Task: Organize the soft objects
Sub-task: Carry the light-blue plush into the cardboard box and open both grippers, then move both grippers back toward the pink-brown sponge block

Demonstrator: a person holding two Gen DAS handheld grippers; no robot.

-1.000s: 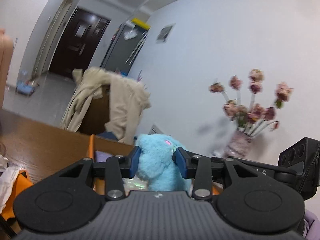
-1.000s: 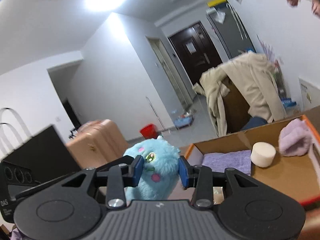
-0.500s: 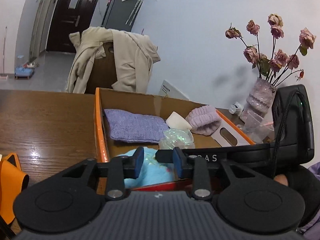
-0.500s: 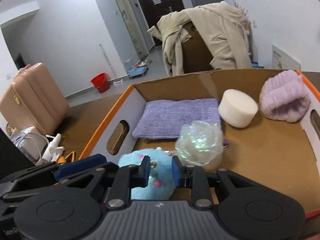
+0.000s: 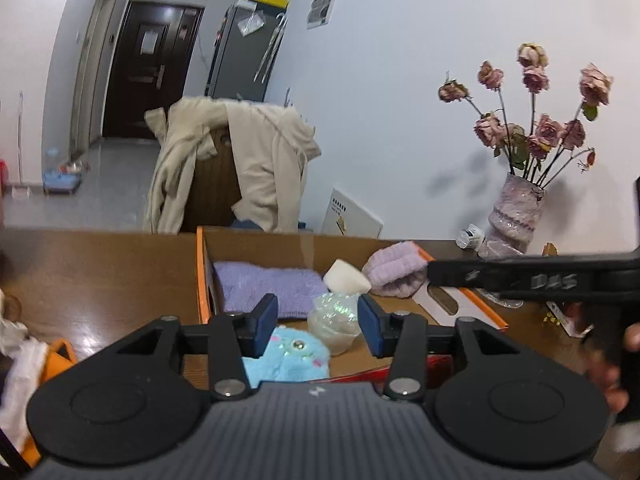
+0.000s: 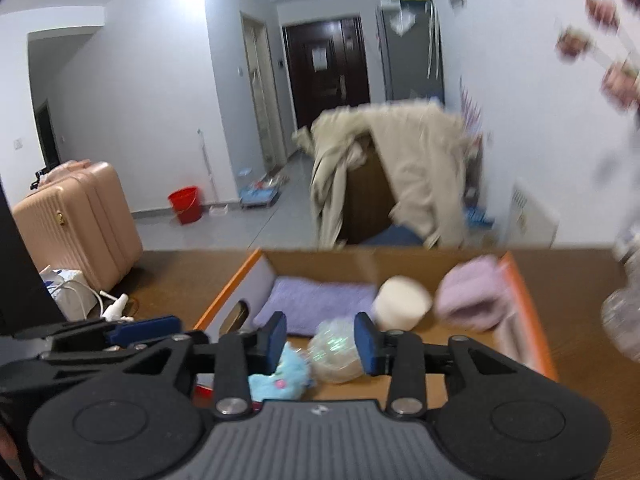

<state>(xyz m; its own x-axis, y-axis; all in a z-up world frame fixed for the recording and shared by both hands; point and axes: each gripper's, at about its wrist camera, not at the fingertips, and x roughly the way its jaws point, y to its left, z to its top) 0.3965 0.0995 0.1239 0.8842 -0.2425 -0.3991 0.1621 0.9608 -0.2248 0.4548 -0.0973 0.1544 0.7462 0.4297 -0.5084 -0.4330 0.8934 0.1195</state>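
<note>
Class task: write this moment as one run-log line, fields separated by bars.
left tool: opening, empty | right tool: opening, empty | fluffy blue plush toy: released in orange-rimmed cardboard box, beside iridescent crinkled ball

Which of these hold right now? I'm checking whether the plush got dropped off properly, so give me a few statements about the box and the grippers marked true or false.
1. The blue plush toy lies inside the cardboard box. True.
2. The left gripper is clamped on the plush. False: its fingers stand apart, having just opened, and the plush lies below them, unpressed.
3. The white sponge sits between the purple towel and the purple headband. True.
4. The right gripper holds the iridescent wrap ball. False: its fingers are open.
5. The box is empty apart from the plush. False: four other things lie in it.
</note>
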